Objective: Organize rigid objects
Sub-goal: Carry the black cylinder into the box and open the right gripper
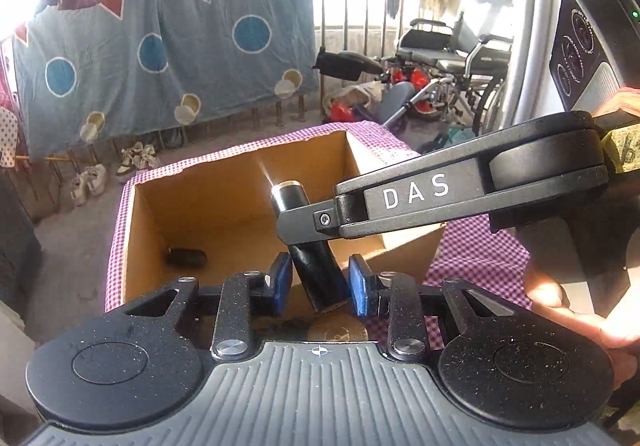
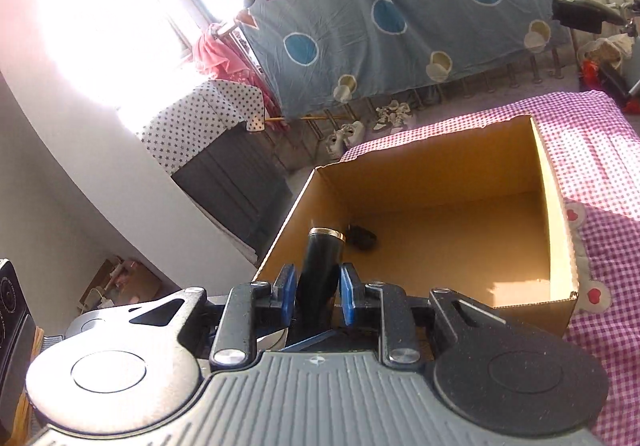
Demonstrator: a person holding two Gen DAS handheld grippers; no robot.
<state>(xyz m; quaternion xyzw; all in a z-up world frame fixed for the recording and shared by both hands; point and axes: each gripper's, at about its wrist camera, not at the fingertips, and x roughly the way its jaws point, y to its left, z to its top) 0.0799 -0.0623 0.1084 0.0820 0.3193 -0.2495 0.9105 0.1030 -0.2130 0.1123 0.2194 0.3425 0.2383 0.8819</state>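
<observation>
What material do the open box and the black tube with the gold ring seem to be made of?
The box looks like plain brown corrugated cardboard: matte walls, thin raw cut edges. The black tube looks like glossy plastic or lacquered metal, hard to tell which; its gold ring shines like metal.

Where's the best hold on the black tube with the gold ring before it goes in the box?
Grip the black tube on its straight round body, below the gold ring, with the fingers squeezing across it from both sides. The right gripper clamps there now. The left gripper clamps nearer the plain end, which probably gives less control.
</observation>
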